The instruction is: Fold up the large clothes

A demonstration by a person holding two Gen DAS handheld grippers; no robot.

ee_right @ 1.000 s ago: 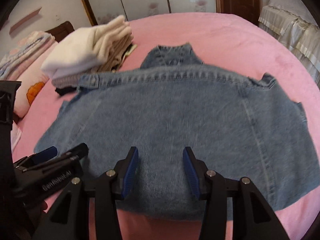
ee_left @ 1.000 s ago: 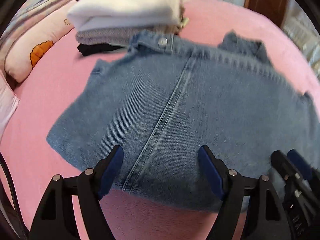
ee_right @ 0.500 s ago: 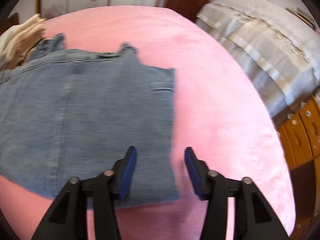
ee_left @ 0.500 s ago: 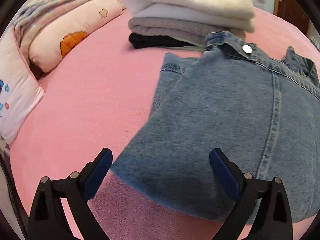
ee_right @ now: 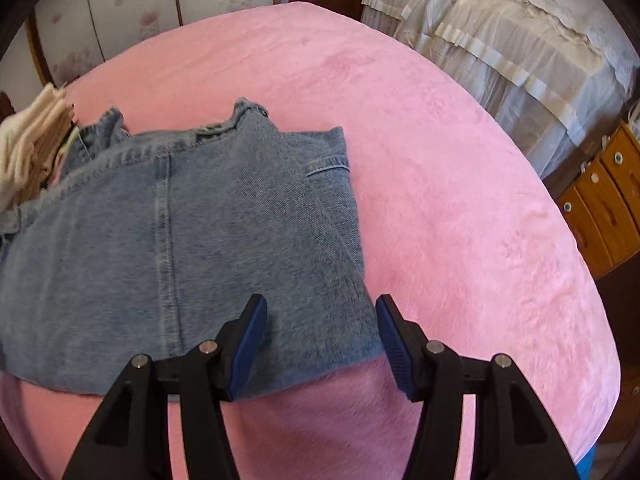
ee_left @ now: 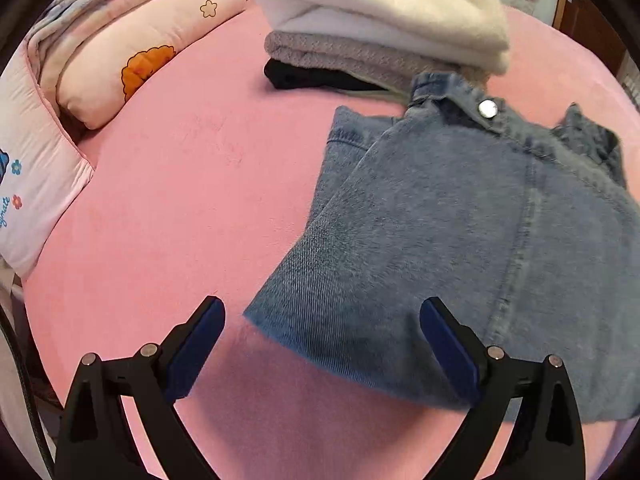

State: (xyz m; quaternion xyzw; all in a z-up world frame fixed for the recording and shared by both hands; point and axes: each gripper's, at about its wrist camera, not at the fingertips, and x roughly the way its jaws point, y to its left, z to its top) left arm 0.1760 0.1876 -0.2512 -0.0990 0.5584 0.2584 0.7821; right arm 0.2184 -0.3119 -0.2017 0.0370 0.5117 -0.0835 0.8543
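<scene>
Our left gripper (ee_left: 322, 334) has its two black fingers with blue pads spread very wide, and nothing is pinched. Its jaws have just been opening. The near left corner of the blue denim jacket (ee_left: 460, 240) lies below and between them, not touched as far as we can see.

Our right gripper (ee_right: 321, 330) has its fingers apart too, holding nothing. Its jaws have just been opening as well. The jacket's near right corner sits under the gap.

The jacket lies flat on the soft pink fuzzy bed cover (ee_left: 180, 208), back side up. Both sleeves are tucked under, so we see a neat shape, narrow at the far end and wider near us. The cloth looks thick and rough, with a stitched seam running down it. A round shiny metal button (ee_left: 488, 109) sits on the band at the far edge.

Just past the jacket is a pile of folded clothes: a fluffy white one (ee_left: 384, 12) on top, a grey knitted one (ee_left: 340, 54) under it and a black one (ee_left: 308, 78) at the bottom. The jacket's far edge touches the pile.

At the left lies a puffy pink pillow with an orange flower (ee_left: 132, 56). At the right stand a bed with a cream frilly cover (ee_right: 520, 52) and brown wooden drawers (ee_right: 600, 200).
</scene>
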